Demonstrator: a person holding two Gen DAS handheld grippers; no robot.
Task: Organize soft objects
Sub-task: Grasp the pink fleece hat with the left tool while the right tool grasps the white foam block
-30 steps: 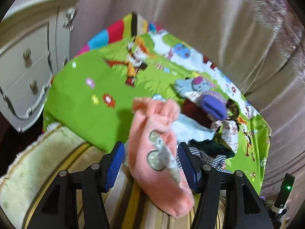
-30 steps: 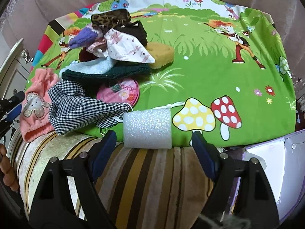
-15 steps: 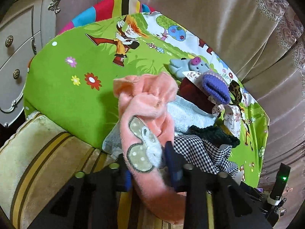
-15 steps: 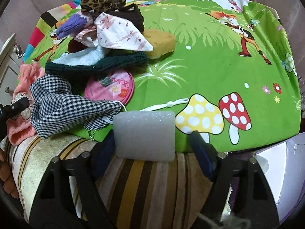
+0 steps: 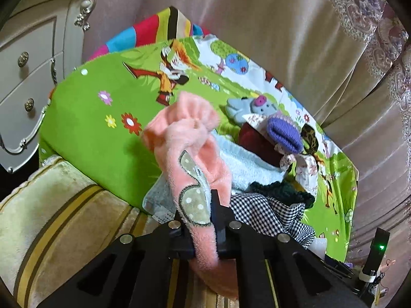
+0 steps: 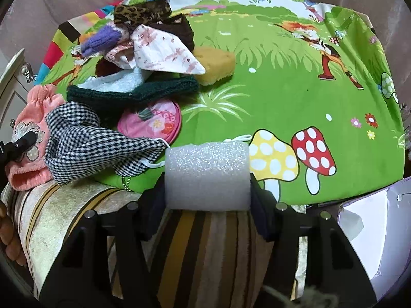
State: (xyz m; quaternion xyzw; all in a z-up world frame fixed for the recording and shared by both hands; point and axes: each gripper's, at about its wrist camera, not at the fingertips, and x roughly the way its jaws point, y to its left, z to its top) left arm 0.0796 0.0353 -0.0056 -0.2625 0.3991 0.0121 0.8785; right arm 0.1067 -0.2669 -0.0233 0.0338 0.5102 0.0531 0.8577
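My left gripper (image 5: 197, 213) is shut on a fluffy pink sock (image 5: 190, 154) with a grey dotted patch, at the near left edge of the green cartoon sheet (image 5: 92, 128). The sock also shows in the right wrist view (image 6: 33, 131), with the left gripper's tip (image 6: 24, 141) on it. My right gripper (image 6: 208, 192) is shut on a white foam block (image 6: 206, 177) at the sheet's front edge. A pile of soft things lies between: a checked cloth (image 6: 87, 143), a dark green knit (image 6: 133, 93), a purple sock (image 6: 101, 41).
A yellow sponge (image 6: 217, 64) and a round pink pouch (image 6: 151, 122) lie on the sheet (image 6: 295, 97). A striped cushion edge (image 6: 205, 243) runs below. A white dresser (image 5: 28, 77) stands left. A white-lined box (image 6: 372, 225) sits at the right. Beige drapery (image 5: 295, 38) lies behind.
My left gripper closed on the pink sock, which was loose between open fingers. My right gripper closed on the white foam block.
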